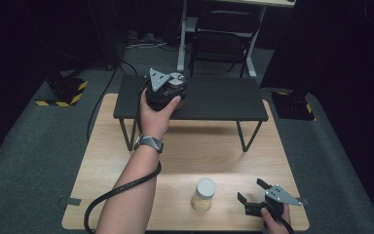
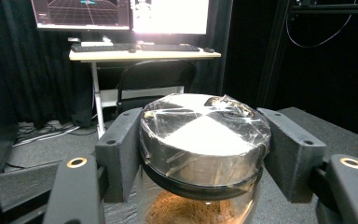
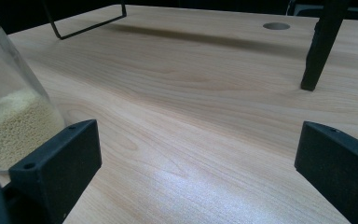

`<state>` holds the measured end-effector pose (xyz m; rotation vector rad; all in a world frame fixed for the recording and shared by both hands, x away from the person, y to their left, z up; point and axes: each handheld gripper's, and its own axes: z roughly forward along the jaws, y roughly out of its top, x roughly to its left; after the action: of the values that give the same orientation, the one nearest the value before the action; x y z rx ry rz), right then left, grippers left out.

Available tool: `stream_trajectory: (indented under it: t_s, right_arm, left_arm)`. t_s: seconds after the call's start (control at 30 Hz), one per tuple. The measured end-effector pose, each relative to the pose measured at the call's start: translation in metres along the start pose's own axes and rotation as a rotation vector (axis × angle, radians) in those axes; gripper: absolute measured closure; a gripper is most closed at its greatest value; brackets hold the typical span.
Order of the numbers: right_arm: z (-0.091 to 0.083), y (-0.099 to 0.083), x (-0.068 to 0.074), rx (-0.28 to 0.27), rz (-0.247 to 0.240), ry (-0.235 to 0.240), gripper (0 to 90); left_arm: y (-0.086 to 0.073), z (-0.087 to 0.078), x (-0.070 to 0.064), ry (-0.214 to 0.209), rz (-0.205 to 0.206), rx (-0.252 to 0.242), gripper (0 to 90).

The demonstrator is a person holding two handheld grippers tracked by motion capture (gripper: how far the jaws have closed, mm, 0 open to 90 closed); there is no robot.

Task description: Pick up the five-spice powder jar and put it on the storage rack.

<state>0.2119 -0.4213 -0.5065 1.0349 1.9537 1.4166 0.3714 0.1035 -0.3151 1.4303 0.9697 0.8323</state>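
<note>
High view
- Left tool: held in the person's left hand over the left part of the black shelf; a grey three-cornered plate is carried on top, and a cable is trailed back along the forearm.
- Silver-lidded jar: seen as a round lid at the front of the left tool, at the shelf's left part (whether it rests on the shelf cannot be told from here).
- Right tool: held low at the near right corner of the surface, its jaws spread wide and turned toward the white-lidded jar, with nothing between them.
- White-lidded jar: stood upright on the near part of the surface, just left of the right tool; pale yellow grains are seen in it.

Left gripper view
- Left tool: closed onto the silver-lidded jar, one black jaw pressed against each side at lid height.
- Jar: glass, with a shiny lid covered in clear tape; a brown powder is seen inside, below the lid.
- Background: a desk with monitors and a keyboard, and a black chair, are seen beyond.

Right gripper view
- Right tool: jaws set wide apart over bare wood, nothing held.
- White-lidded jar: seen at the left edge, just beside the left-hand jaw (contact cannot be told).
- Shelf leg: stood on the surface at the upper right.
</note>
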Motion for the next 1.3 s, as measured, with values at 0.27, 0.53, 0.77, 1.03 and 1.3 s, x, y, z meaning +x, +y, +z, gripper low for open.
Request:
stream_trajectory:
  t_s: [0.27,0.53,0.77,1.03,1.3]
  right_arm:
    - [0.000,0.000,0.000,0.000,-0.001,0.000,0.1]
    - [0.000,0.000,0.000,0.001,0.000,0.001,0.1]
    - [0.000,0.000,0.000,0.002,0.000,0.002,0.1]
    - [0.000,0.001,0.001,0.004,-0.003,0.001,0.1]
    - [0.001,0.001,0.001,0.005,-0.006,0.002,0.1]
  left_arm:
    - [-0.002,0.000,-0.002,0.007,0.002,-0.008,34.3]
    - [-0.004,-0.004,-0.001,0.006,0.001,-0.016,20.6]
    - [-0.005,-0.009,-0.001,0.018,-0.015,-0.023,2.0]
    - [-0.006,-0.014,-0.002,0.014,0.021,-0.022,0.4]
    - [-0.012,-0.026,0.002,0.004,0.023,-0.031,0.4]
